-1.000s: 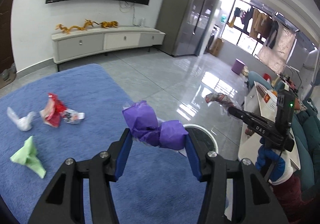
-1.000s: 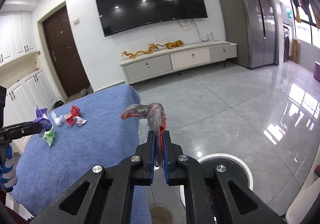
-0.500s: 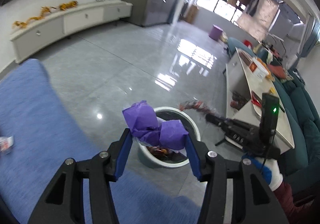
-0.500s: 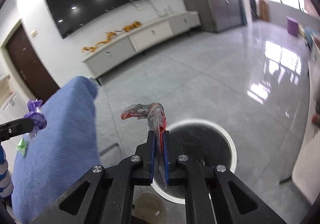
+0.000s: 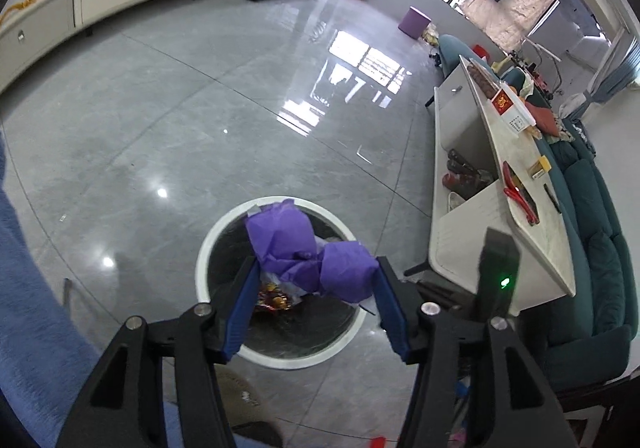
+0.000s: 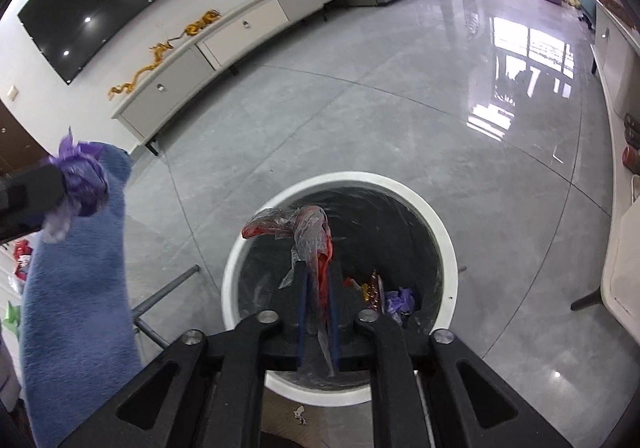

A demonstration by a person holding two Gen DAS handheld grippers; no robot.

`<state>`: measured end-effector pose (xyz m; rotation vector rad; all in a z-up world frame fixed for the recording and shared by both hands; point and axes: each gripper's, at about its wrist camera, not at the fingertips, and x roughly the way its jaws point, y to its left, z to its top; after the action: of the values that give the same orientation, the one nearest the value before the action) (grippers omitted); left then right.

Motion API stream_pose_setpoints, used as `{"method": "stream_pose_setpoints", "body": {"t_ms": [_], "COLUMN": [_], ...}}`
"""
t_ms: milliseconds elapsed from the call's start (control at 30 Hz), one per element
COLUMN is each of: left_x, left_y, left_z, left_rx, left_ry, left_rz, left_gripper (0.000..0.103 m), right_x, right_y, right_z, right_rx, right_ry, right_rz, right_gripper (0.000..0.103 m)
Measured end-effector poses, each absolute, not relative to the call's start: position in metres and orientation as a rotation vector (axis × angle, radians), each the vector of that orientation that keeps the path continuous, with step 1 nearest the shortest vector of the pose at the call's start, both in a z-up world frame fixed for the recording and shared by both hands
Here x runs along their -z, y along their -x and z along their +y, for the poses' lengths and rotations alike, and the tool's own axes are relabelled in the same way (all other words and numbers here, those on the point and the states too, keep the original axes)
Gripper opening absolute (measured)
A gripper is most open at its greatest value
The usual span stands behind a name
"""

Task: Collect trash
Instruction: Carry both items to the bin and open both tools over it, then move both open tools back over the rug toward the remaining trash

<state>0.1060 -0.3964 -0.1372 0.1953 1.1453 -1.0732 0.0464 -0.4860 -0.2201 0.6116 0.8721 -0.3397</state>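
Both grippers hang over the white-rimmed bin (image 5: 208,244) on the grey floor. The left gripper (image 5: 316,276) has a crumpled purple paper wad (image 5: 308,252) between its blue pads; its jaws are opening, the wad's right lobe against the right pad, while contact on the left is hard to tell. The right gripper (image 6: 318,284) points into the bin, its jaws opening with a red and clear plastic wrapper (image 6: 308,228) hanging between them. Wrappers and purple scraps (image 6: 400,298) lie in the bin. A blue cloth-covered table (image 6: 76,288) stands beside it
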Motion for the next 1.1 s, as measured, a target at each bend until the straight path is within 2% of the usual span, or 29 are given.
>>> {"method": "stream_pose_setpoints", "body": {"t_ms": [33,100,433,900,1100], "left_x": [0.139,0.141,0.129,0.063,0.035], "left_y": [-0.106,-0.105,-0.092,-0.072,-0.062], "left_z": [-0.401,-0.408,-0.402,-0.303,-0.252], "left_rx": [1.073,1.076,1.014,0.793,0.669], "left_ry": [-0.192,-0.182,-0.210,-0.161,-0.132], "left_rz": [1.153,1.163,1.101,0.856,0.738], "left_gripper": [0.064,0.066,0.066,0.066,0.068], "right_x": [0.223,0.225,0.211,0.134,0.095], "right_y": [-0.046,-0.046,-0.031,-0.032,-0.039], "right_z": [-0.487,-0.488,-0.488,-0.450,-0.423], "right_rx": [0.346,0.353,0.372,0.327,0.286], "right_ry": [-0.615,-0.625,-0.627,-0.507,-0.426], "right_rz": [0.877,0.876,0.853,0.742,0.680], "right_gripper": [0.035,0.042,0.042,0.043,0.048]}}
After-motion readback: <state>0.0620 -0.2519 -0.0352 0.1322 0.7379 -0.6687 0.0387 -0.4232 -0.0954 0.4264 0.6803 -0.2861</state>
